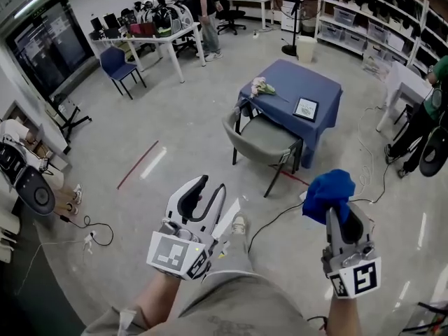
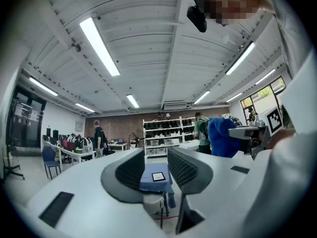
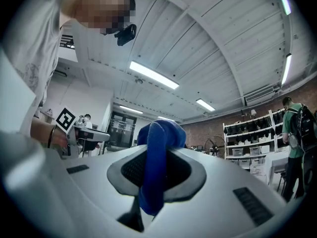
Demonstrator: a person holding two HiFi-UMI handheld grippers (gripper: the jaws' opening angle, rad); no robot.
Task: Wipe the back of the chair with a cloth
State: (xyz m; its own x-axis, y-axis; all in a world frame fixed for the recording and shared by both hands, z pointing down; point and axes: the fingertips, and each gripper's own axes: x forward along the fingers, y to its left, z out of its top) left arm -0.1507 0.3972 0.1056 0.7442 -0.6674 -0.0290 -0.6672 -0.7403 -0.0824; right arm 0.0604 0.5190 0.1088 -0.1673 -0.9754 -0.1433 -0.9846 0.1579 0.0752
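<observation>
Right gripper [image 1: 341,215] is clamping the blue cloth [image 1: 327,192], bunched at its jaw tips. Left gripper [image 1: 213,198] is holding its jaws partly apart with nothing between them. Chair [image 1: 262,140] is standing well ahead at the table [image 1: 318,82]. Its back is still awaiting wiping, judging 0 contact

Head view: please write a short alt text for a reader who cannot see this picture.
Seen from above, the right gripper holds a blue cloth, and the left gripper is open and empty. Ahead, a grey chair stands at a blue table, with its back toward the person.
</observation>
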